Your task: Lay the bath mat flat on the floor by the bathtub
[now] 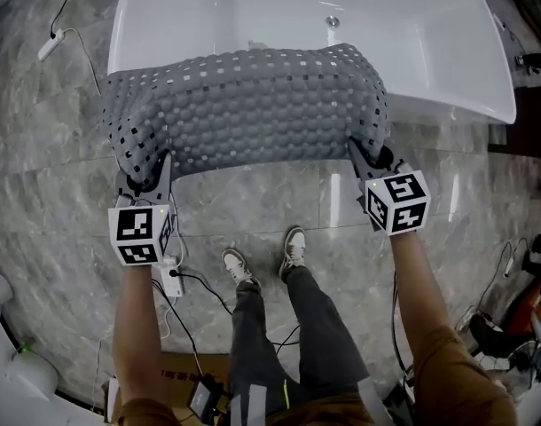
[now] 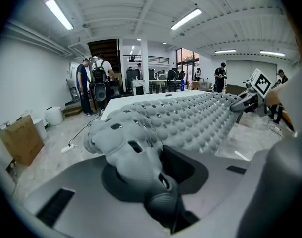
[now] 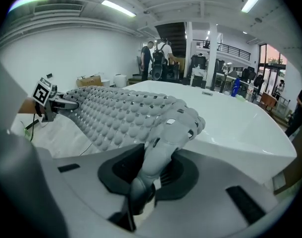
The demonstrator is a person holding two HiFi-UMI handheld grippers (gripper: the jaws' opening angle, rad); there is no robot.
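Observation:
A grey bubbled bath mat [image 1: 253,105] with small holes hangs stretched in the air between both grippers, over the near rim of the white bathtub [image 1: 448,51]. My left gripper [image 1: 145,183] is shut on the mat's near left corner [image 2: 136,157]. At the near right corner [image 3: 161,148] my right gripper [image 1: 370,162] is shut on the mat. The mat [image 2: 190,118] runs across to the other gripper in each gripper view. Its far edge droops over the tub.
Grey marble floor [image 1: 253,202] lies between the tub and the person's feet [image 1: 266,260]. A white power strip [image 1: 171,280] with cables lies by the left foot. A cardboard box [image 2: 21,139] and several people [image 2: 94,83] stand further off.

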